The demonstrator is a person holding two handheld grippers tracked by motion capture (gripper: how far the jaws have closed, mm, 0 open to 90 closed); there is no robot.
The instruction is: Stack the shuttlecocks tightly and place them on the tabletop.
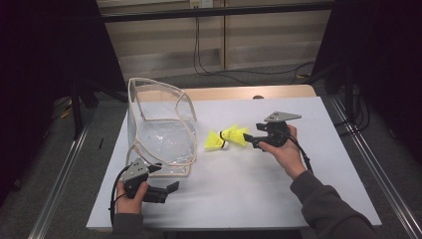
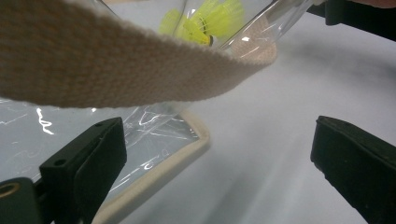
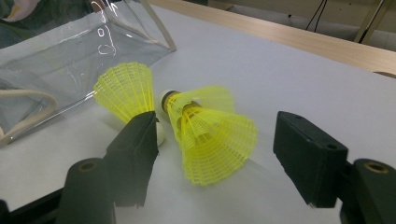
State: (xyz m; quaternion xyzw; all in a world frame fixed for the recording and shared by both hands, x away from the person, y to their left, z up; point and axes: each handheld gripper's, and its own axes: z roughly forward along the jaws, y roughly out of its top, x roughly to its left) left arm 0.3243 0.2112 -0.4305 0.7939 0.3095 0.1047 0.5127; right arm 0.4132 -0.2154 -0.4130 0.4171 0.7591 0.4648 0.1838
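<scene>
Shuttlecocks: we recorded two bright yellow plastic-skirted shuttlecocks (image 1: 226, 138) lying together on the white table sheet (image 1: 259, 189), just right of the bag.
Nearer shuttlecock: in the right gripper view, the nearer yellow shuttlecock (image 3: 210, 135) lay on its side between the jaws, its skirt flared toward the camera; we saw neither pad pressing on it.
Farther shuttlecock: the other (image 3: 126, 91) lay just beyond the left-hand jaw, its white cork tip beside that jaw.
Right gripper: the black two-jaw right gripper (image 1: 247, 137) stood spread, its tips at the shuttlecocks.
Left gripper: the black left gripper (image 1: 171, 188) was spread and pinched nothing, low beside the bag's front corner.
Bag: we noted a clear plastic bag with cream webbing trim (image 1: 159, 124), standing open; its cream strap (image 2: 116, 60) crossed above the left jaws.
</scene>
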